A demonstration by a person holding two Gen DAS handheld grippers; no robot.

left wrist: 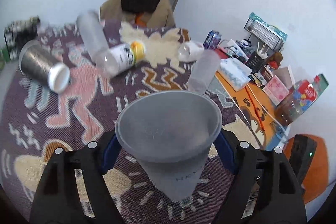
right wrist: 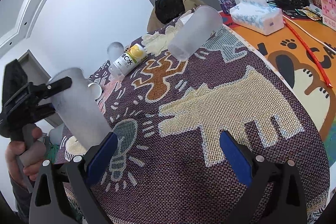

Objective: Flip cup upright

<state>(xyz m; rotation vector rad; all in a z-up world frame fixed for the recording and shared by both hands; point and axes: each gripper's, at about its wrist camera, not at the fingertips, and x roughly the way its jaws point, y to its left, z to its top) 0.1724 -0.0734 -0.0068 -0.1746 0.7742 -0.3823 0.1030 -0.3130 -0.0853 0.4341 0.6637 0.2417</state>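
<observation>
My left gripper (left wrist: pixel 168 152) is shut on a frosted plastic cup (left wrist: pixel 170 129), mouth toward the camera, base down near the patterned cloth. In the right wrist view the same cup (right wrist: pixel 77 110) stands roughly upright at left, clamped by the left gripper (right wrist: pixel 50 96) held in a hand. My right gripper (right wrist: pixel 168 156) is open and empty above the cloth, its blue pads (right wrist: pixel 235 159) wide apart. Another frosted cup (right wrist: pixel 195 33) lies on its side further back; it also shows in the left wrist view (left wrist: pixel 204 70).
On the woven cloth (right wrist: pixel 220 110) lie a yellow-capped bottle (left wrist: pixel 124 56), a third frosted cup (left wrist: pixel 91 35) and a metal tumbler (left wrist: pixel 42 66). A tissue pack (right wrist: pixel 258 16), boxes and a wire rack crowd the orange mat (right wrist: pixel 294 60) at right.
</observation>
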